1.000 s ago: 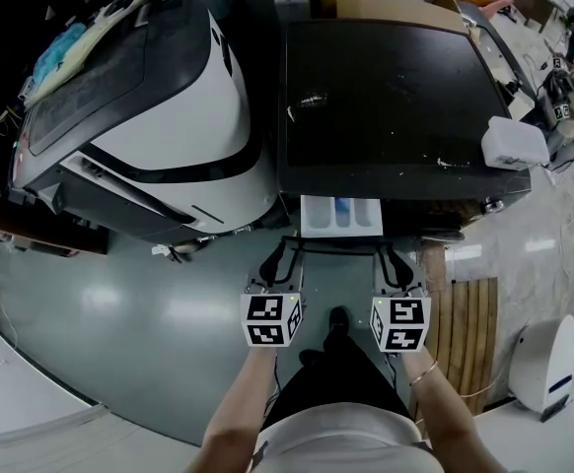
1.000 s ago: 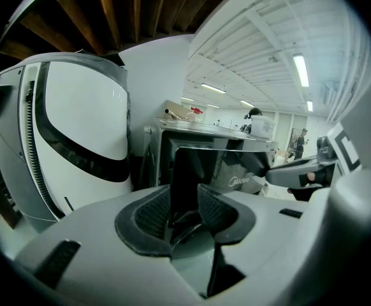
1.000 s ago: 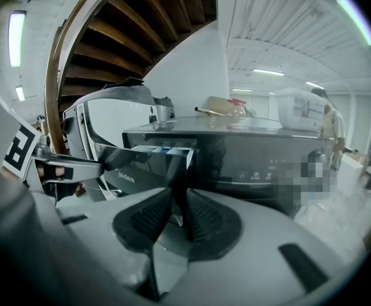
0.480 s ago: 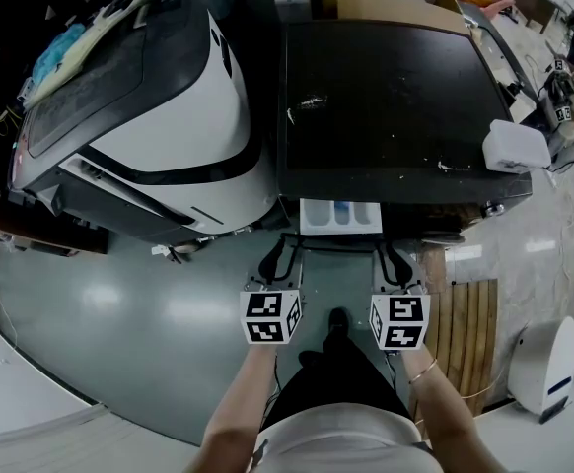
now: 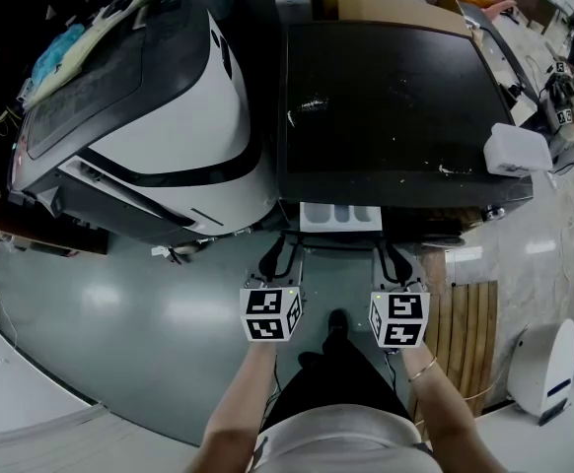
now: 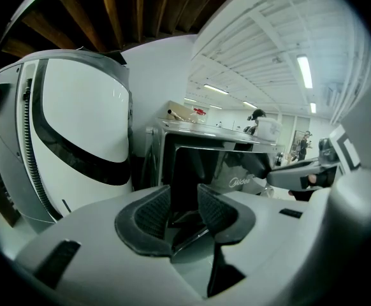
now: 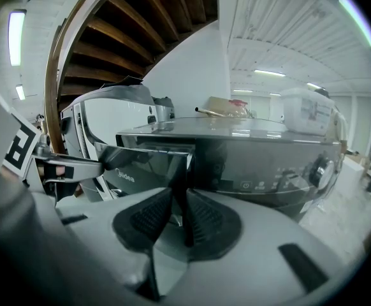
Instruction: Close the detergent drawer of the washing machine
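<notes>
Currently, the left gripper (image 5: 279, 253) has its fingers (image 6: 152, 210) spread, pinching nothing; they face the left end of the detergent drawer (image 5: 340, 216) front. The right gripper (image 5: 394, 255) has its fingers (image 7: 150, 217) narrowly apart, likewise empty, with the front's right edge in line with their gap. The drawer projects partly open from the washing machine (image 5: 386, 106), just ahead of both sets of fingertips; contact cannot be confirmed.

The detergent drawer (image 5: 339, 216) is half hidden inside the washing machine (image 5: 386, 106).
</notes>
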{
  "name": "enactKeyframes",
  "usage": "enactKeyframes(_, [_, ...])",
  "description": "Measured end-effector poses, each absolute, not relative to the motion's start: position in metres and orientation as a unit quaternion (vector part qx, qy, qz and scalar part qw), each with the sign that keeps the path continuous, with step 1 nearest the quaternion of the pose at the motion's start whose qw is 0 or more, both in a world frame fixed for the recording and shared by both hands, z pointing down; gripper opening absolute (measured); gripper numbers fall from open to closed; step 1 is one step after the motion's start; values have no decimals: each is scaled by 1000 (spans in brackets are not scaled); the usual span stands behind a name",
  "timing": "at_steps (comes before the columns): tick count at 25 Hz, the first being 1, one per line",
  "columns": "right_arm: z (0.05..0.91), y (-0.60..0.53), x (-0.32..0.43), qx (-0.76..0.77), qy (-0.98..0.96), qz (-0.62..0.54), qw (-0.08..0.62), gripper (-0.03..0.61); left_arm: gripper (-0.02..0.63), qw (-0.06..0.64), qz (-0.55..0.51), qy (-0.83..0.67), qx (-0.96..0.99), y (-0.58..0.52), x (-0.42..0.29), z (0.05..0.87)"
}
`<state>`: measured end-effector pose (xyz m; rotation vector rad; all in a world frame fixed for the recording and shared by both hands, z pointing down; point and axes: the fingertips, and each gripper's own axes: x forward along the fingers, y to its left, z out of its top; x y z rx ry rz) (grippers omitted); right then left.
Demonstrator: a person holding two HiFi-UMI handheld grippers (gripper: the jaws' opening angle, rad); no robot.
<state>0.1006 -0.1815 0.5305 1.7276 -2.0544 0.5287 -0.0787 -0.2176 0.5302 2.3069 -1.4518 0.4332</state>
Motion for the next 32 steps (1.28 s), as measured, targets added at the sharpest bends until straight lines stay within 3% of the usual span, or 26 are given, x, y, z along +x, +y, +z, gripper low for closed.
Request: enactKeyframes(32, [529,-225,104,626,-729,189,203,77,126,195,147,-530,812,-262,-75,529])
